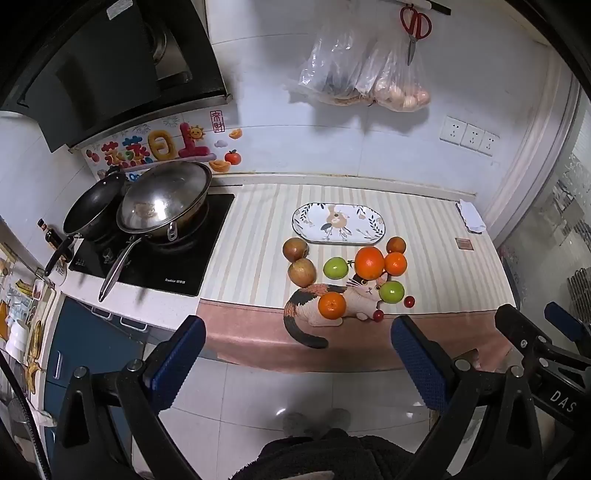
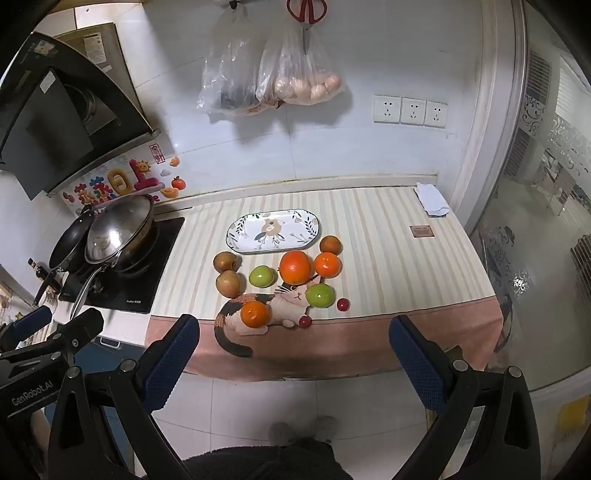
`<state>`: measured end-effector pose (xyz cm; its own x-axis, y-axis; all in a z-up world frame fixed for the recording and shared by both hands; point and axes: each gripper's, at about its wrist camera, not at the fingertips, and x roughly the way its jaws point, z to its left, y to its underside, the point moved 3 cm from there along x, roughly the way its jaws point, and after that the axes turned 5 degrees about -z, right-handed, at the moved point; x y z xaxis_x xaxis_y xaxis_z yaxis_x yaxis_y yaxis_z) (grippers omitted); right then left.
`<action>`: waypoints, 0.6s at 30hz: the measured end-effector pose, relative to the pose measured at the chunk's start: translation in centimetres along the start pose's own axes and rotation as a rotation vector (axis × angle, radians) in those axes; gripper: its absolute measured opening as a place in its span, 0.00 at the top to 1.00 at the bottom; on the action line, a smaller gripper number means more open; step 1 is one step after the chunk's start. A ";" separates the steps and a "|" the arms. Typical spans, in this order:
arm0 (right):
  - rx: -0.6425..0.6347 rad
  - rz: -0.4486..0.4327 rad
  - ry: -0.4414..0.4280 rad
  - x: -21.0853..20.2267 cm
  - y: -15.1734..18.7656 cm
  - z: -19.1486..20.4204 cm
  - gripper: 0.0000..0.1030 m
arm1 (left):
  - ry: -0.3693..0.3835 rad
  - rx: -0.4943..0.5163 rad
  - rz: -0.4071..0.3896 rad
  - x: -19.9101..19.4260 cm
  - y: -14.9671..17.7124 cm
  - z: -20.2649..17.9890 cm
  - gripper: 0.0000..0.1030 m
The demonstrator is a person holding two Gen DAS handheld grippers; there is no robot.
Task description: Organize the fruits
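Ten pieces of fruit are sitting loose on the counter, clustered just in front of the oval plate (image 2: 308,229), which is lying bare behind them. Nearest the plate's front rim, the big orange (image 2: 294,266) is touching a smaller orange (image 2: 327,264), with a dark reddish fruit (image 2: 330,244) behind that one. Off the plate's left end two brownish fruits (image 2: 225,261), pears or apples as far as I can tell, are resting one before the other. Two green apples (image 2: 320,294) are lying further forward of the plate, a third orange (image 2: 255,314) is sitting on the cat-shaped mat (image 2: 284,304), and two cherry tomatoes (image 2: 343,304) are resting nearest the counter edge.

All of it looks round, firm and fairly light, so it is likely to roll if nudged; taking each across its widest middle seems safest, and the tomatoes, small and probably soft, are asking for a gentle squeeze.

Both tools are hovering short of the counter, over the floor. The left gripper (image 1: 297,360) is standing spread wide with nothing between its fingers, and the right gripper (image 2: 293,360) is gaping empty as well.

Under the plate a striped cloth (image 2: 388,251) is covering the counter. Left of the plate a wok (image 2: 118,229) is sitting on the hob; on the wall above it, bags (image 2: 273,70) and scissors (image 2: 306,14) are hanging.
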<state>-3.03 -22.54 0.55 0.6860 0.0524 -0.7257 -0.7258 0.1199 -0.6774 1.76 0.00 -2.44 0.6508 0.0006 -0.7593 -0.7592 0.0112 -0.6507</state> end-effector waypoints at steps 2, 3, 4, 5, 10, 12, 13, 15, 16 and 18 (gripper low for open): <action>0.003 -0.004 -0.007 0.0 0.1 0.1 0.00 | -0.001 -0.001 0.000 0.1 0.0 0.0 0.00; 0.002 -0.003 -0.007 -0.1 0.1 0.1 0.00 | -0.001 -0.001 0.001 0.1 -0.1 0.0 0.00; 0.002 -0.002 -0.007 -0.1 0.1 0.1 0.00 | -0.001 -0.002 0.001 0.1 -0.1 0.0 0.00; 0.001 -0.001 -0.007 -0.2 0.2 0.1 0.00 | -0.001 -0.002 0.000 0.2 -0.2 0.0 0.00; -0.005 0.000 0.000 -0.2 0.3 0.3 0.00 | 0.006 -0.003 -0.006 0.0 0.0 0.0 0.00; -0.007 -0.001 0.000 -0.3 0.3 0.1 0.00 | 0.007 -0.001 -0.007 0.0 -0.1 0.0 0.00; -0.006 -0.002 0.002 -0.3 0.3 0.0 0.00 | 0.009 -0.001 -0.007 0.0 -0.1 0.0 0.00; -0.005 -0.002 0.000 -0.8 0.3 0.2 0.00 | 0.005 -0.006 -0.008 0.0 0.0 0.0 0.00; -0.006 -0.003 0.001 -0.8 0.3 0.3 0.00 | 0.005 -0.005 -0.008 0.0 0.0 0.0 0.00; -0.003 -0.003 -0.003 -0.8 0.3 0.1 0.00 | 0.005 -0.005 -0.009 -0.1 0.0 0.0 0.00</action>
<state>-3.81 -22.49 0.96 0.6880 0.0548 -0.7237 -0.7242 0.1171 -0.6796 1.73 0.05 -2.39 0.6573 -0.0043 -0.7537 -0.7536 0.0060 -0.6573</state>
